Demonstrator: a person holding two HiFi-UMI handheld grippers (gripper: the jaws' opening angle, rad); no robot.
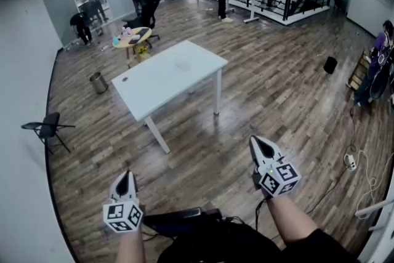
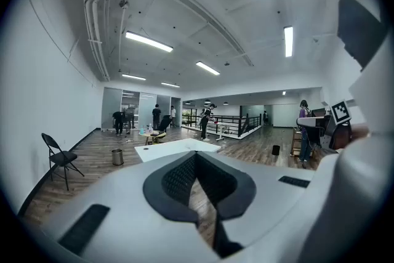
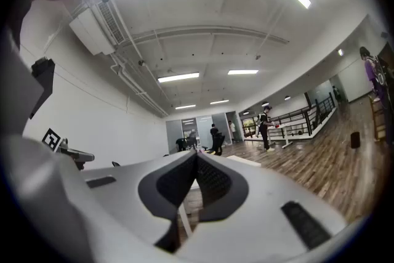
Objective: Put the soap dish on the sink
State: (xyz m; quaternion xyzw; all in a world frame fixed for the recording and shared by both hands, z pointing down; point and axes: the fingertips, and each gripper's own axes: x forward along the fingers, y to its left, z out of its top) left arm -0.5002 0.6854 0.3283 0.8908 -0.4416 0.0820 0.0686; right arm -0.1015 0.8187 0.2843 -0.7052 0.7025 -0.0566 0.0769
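Note:
No soap dish and no sink show in any view. In the head view my left gripper (image 1: 125, 177) is held low at the left, pointing ahead over the wooden floor. My right gripper (image 1: 257, 142) is a little higher at the right, also pointing forward. Both have their jaw tips together with nothing between them. In the left gripper view my left gripper (image 2: 196, 154) points toward a white table, and my right gripper (image 3: 197, 154) in its own view looks level across the room. Neither touches anything.
A white table (image 1: 166, 74) stands ahead on the wood floor. A black folding chair (image 1: 46, 127) and a metal bin (image 1: 98, 82) are at the left, with a small round table (image 1: 131, 38) behind. Several people stand at the back and right. A power strip (image 1: 349, 161) with cables lies at the right.

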